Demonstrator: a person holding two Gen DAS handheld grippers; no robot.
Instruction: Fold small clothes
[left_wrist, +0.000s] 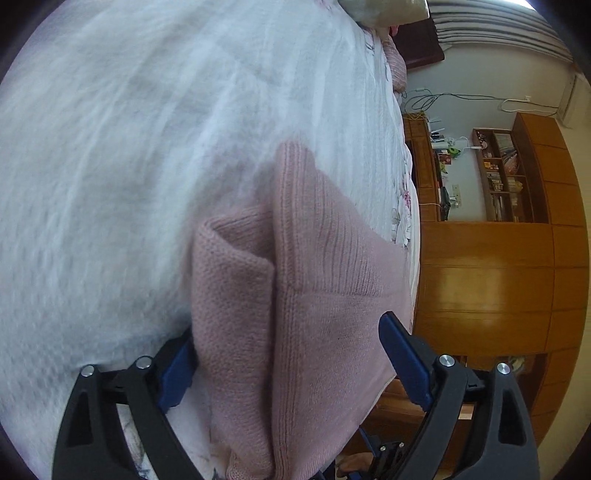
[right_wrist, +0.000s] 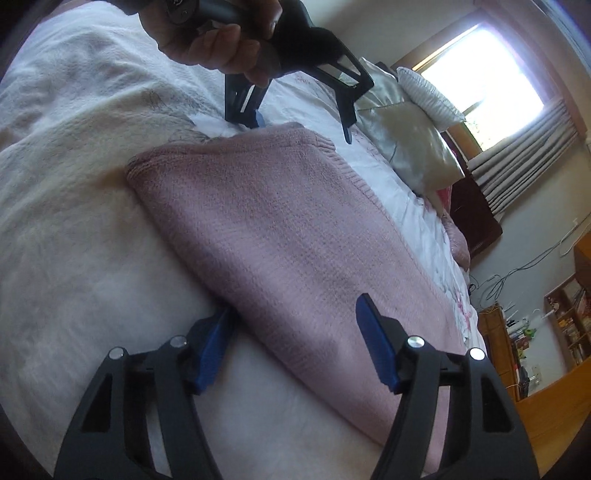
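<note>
A pink knit garment (right_wrist: 280, 229) lies folded into a rough rectangle on a white fluffy blanket (right_wrist: 74, 206). My right gripper (right_wrist: 295, 332) is open at the garment's near end, one blue finger (right_wrist: 212, 347) at its left edge and the other above the knit. My left gripper (right_wrist: 301, 127), held by a hand (right_wrist: 218, 40), is open at the far end. In the left wrist view the folded pink garment (left_wrist: 295, 314) fills the gap of my left gripper (left_wrist: 290, 354), with a ribbed hem and a folded flap showing. The left blue finger (left_wrist: 177, 369) is partly hidden behind the knit.
The blanket (left_wrist: 129, 184) covers a bed with a floral sheet (right_wrist: 413, 206) at its edge. Pillows (right_wrist: 410, 144) lie at the head of the bed under a bright window (right_wrist: 487, 77) with grey curtains. Wooden cabinets (left_wrist: 487, 288) and shelves (left_wrist: 506, 177) stand beside the bed.
</note>
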